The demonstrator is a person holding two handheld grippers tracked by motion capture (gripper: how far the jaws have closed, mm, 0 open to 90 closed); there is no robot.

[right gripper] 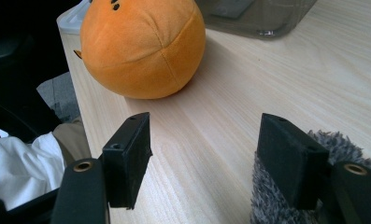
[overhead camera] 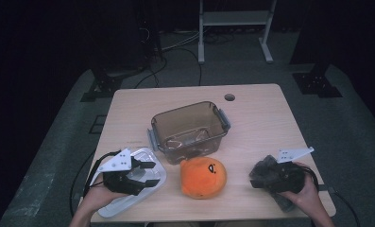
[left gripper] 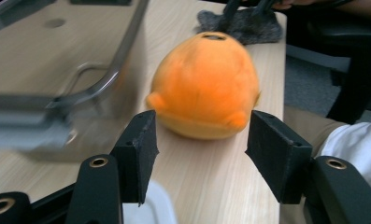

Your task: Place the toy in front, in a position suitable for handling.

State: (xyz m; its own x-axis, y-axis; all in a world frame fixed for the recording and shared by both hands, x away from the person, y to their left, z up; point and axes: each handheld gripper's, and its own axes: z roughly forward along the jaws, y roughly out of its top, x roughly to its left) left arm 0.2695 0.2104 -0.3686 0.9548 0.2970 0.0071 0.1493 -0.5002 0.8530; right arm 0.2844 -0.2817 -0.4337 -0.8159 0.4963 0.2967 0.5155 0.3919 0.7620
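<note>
An orange round plush toy (overhead camera: 203,177) lies on the wooden table near the front edge, between my two grippers. My left gripper (overhead camera: 146,172) hovers over a clear plastic lid (overhead camera: 115,205) and points right at the plush (left gripper: 204,86). In the left gripper view its jaws (left gripper: 202,135) stand open with bare table between them. My right gripper (overhead camera: 257,178) sits at the front right over a grey fuzzy thing (overhead camera: 269,164). In the right gripper view its jaws (right gripper: 206,140) are open on bare wood, and the grey fuzz (right gripper: 272,205) lies under and beside the right jaw.
A clear smoky plastic bin (overhead camera: 183,109) with side latches stands open in the middle of the table, just behind the plush. A small round hole (overhead camera: 229,97) is in the tabletop at the back. The table's front edge is close to both hands.
</note>
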